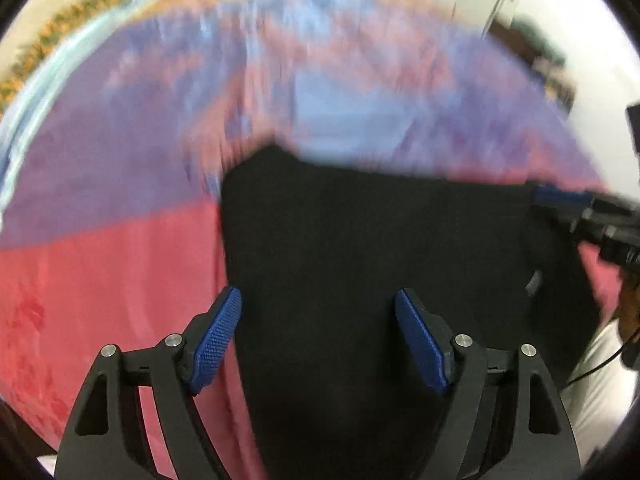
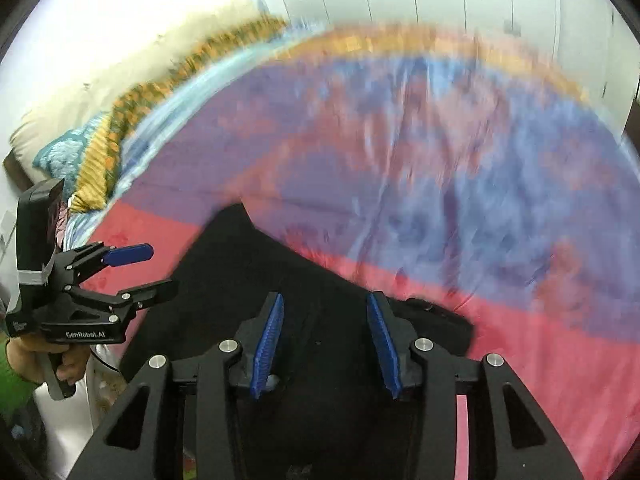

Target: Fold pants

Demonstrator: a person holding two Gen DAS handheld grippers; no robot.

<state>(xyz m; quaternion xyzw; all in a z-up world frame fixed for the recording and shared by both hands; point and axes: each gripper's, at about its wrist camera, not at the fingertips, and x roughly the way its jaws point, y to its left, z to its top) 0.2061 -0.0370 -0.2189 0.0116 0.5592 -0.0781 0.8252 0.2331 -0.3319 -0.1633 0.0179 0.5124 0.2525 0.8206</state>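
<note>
Left wrist view first: my left gripper (image 1: 318, 336) hangs over the bed with its blue pads spread wide and nothing between them, the left pad above the red band of the bedspread (image 1: 100, 280), the right pad above the black pants (image 1: 380, 248). The pants lie flat on the near part of the bed, their left edge running straight up between my pads to a blurred corner, their far edge crossing toward the right, where my right gripper (image 1: 560, 200) reaches in near that edge. From the right wrist view, the left gripper (image 2: 132, 268) stands parted above the red band at the pants' (image 2: 248, 280) left side, and my right gripper (image 2: 326, 344) is also spread and empty above the dark cloth; a thicker lump of it, perhaps the waistband, sits just right of my right pad, though I cannot tell for sure. I judge the fabric soft, light and limp, likely to sag and slide on the smooth spread. I would pinch it at the edge corners, one per gripper, taking all layers together.
</note>
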